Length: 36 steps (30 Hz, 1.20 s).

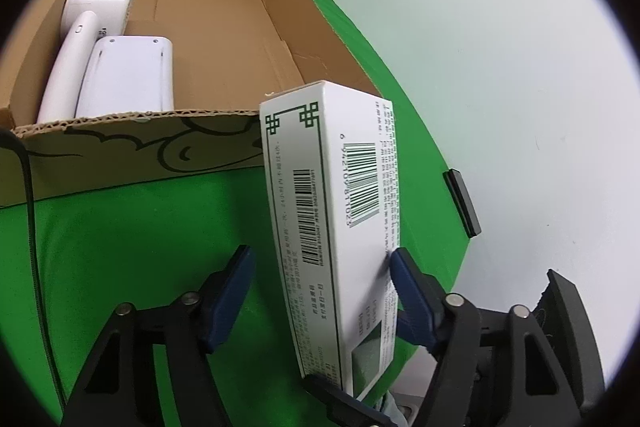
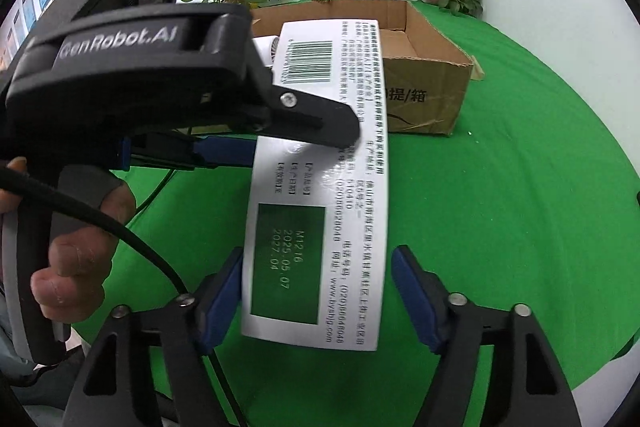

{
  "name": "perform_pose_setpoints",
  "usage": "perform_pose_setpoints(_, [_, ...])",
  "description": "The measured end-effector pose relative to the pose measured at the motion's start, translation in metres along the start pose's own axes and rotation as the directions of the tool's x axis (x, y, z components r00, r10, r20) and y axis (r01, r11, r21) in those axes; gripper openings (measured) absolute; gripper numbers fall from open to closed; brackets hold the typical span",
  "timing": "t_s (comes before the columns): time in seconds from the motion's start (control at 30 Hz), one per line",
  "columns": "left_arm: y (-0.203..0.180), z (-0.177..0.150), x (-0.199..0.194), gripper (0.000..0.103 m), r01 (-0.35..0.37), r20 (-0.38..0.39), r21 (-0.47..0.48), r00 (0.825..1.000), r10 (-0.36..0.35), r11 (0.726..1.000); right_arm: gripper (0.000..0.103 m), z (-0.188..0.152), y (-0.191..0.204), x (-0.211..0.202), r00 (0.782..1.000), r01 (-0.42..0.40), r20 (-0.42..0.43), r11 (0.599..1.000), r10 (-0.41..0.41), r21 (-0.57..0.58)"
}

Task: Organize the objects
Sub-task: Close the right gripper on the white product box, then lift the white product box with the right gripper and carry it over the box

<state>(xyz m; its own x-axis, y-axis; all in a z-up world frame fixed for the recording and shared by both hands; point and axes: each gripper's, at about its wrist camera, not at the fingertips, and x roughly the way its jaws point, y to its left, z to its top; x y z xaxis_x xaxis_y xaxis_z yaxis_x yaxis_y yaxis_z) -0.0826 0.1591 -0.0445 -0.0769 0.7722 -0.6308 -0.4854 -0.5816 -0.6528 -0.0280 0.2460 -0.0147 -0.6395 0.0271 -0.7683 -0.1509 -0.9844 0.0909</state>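
Medicine carton [image 2: 320, 227] is held off the tabletop [image 1: 140, 247], tilted, its far end at the near corner of the cardboard box [image 1: 224, 39]. Right claw [image 2: 318, 259] is closed across the carton's near end, pads at both long edges. Left claw [image 1: 320, 259] is about half open around the carton: one pad is touching its barcode face, the other is kept clear. Two white appliances [image 1: 120, 75] are seen lying inside the cardboard box.

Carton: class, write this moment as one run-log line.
carton in air, near box | right gripper shut on carton end | left gripper open around its middle, touching one side
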Motion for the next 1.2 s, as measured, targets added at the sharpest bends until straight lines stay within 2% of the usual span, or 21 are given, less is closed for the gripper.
perform_pose_setpoints(0.13, [-0.001, 0.001, -0.001, 0.053, 0.03, -0.006, 0.001, 1.0, -0.03, 1.0, 0.063, 0.0, 0.0, 0.002, 1.0, -0.001, 0.001, 1.0, 0.001, -0.006])
perform_pose_setpoints(0.37, [-0.008, -0.001, -0.01, 0.051, 0.047, 0.022, 0.027, 0.999, -0.048, 0.999, 0.061, 0.0, -0.001, -0.002, 1.0, -0.003, 0.027, 1.0, 0.003, -0.005])
perform_pose_setpoints(0.53, [-0.022, 0.004, -0.027, 0.05, 0.045, 0.054, 0.084, 0.997, -0.049, 0.995, 0.061, 0.004, 0.0, -0.014, 0.997, 0.002, 0.077, 1.0, -0.001, -0.01])
perform_pose_setpoints(0.67, [-0.039, 0.015, -0.049, 0.05, 0.023, 0.11, 0.146, 0.993, -0.039, 0.989, 0.061, 0.014, 0.001, -0.026, 0.991, 0.003, 0.137, 1.0, -0.001, -0.01])
perform_pose_setpoints(0.97, [-0.068, 0.061, -0.107, 0.049, -0.069, 0.237, 0.228, 0.972, 0.013, 0.971, 0.06, 0.071, 0.007, -0.051, 0.959, -0.029, 0.281, 0.998, 0.043, -0.052])
perform_pose_setpoints(1.03, [-0.06, 0.076, -0.132, 0.049, -0.083, 0.247, 0.231, 0.969, 0.024, 0.969, 0.06, 0.087, 0.006, -0.053, 0.952, -0.046, 0.299, 0.998, 0.059, -0.052])
perform_pose_setpoints(1.2, [-0.07, 0.116, -0.135, 0.049, -0.108, 0.266, 0.237, 0.963, 0.042, 0.966, 0.06, 0.122, 0.0, -0.053, 0.947, -0.074, 0.311, 0.996, 0.086, -0.049])
